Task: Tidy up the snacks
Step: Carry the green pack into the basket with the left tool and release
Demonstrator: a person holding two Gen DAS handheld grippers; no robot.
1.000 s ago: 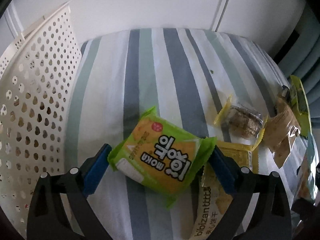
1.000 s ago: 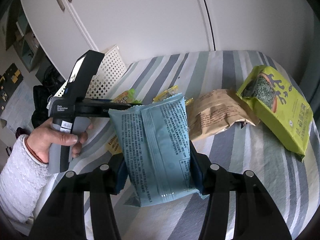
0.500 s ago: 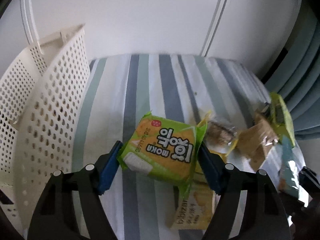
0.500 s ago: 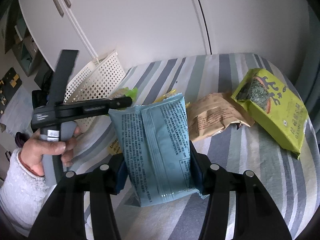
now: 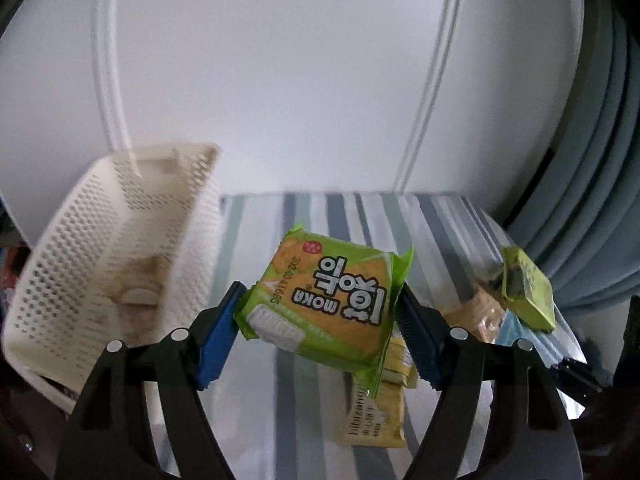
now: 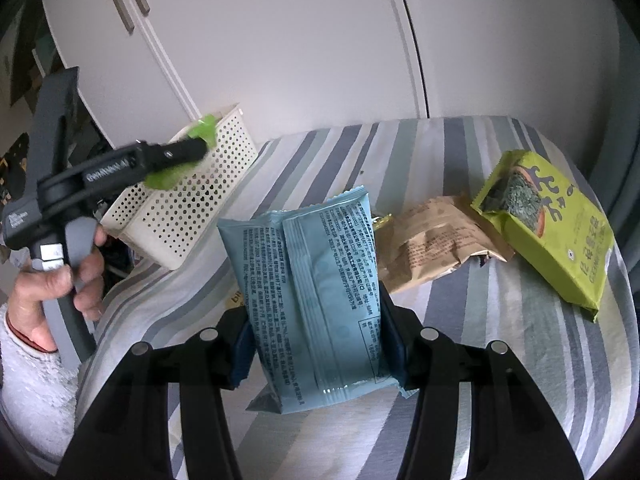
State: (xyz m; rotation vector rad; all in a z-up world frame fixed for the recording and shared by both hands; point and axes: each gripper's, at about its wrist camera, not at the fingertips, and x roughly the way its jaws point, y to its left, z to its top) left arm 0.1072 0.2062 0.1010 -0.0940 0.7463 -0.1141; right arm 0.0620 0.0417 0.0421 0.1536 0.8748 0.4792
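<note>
left tongs [image 5: 320, 320] grip green packet [image 5: 326, 300] — "moka"

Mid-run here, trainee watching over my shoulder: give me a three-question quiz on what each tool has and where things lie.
1. True or false: the left tool is shut on the green MOKA packet.
2. Multiple choice: the right tool holds A) the brown paper bag, B) the blue packet, C) the green seaweed bag.
3. Fill in: in the left wrist view, the white perforated basket stands to the ___ of the held packet.

Key: 1 true. 2 B; the brown bag and seaweed bag lie on the striped cloth. 3 left.
</note>
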